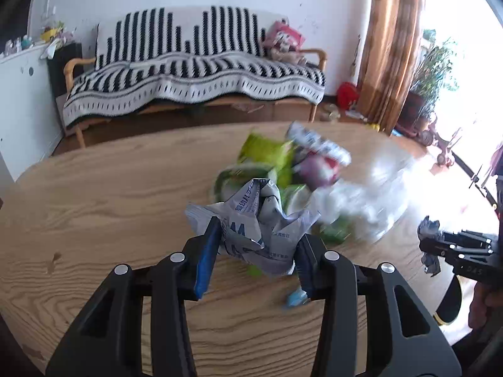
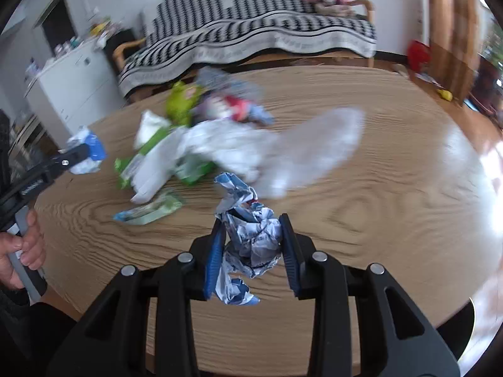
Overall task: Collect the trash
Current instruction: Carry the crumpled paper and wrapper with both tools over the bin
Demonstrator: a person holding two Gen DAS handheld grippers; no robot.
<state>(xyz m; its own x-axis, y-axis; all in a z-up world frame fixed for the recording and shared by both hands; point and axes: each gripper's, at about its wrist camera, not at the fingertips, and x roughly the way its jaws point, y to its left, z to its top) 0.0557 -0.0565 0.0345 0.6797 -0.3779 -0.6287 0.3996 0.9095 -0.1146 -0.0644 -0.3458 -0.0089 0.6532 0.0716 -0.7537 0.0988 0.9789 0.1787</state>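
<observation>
Left gripper point(image 1: 256, 251) clamped on crumpled grey wrapper point(image 1: 251, 220), right gripper point(image 2: 251, 251) clamped on blue-white wad point(image 2: 251, 238); wrapper pile point(image 2: 195, 144) left on table point(image 2: 377, 220), no bin visible

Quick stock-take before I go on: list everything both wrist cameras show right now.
crumpled grey-white wrapper: one, clamped in the left tongs
crumpled blue-white wrapper: one, clamped in the right tongs
trash pile: several green, white, red and clear wrappers, mid-table, blurred
wrapper: one, pale green-blue, flat beside the pile
table: one, light wood
sofa: one, black-white striped throw, behind the table
curtain: one, brown, by the window
potted plant: one, green, beside the curtain
cabinet: one, white, left of the sofa
hand: one, on the left tongs' handle
</observation>
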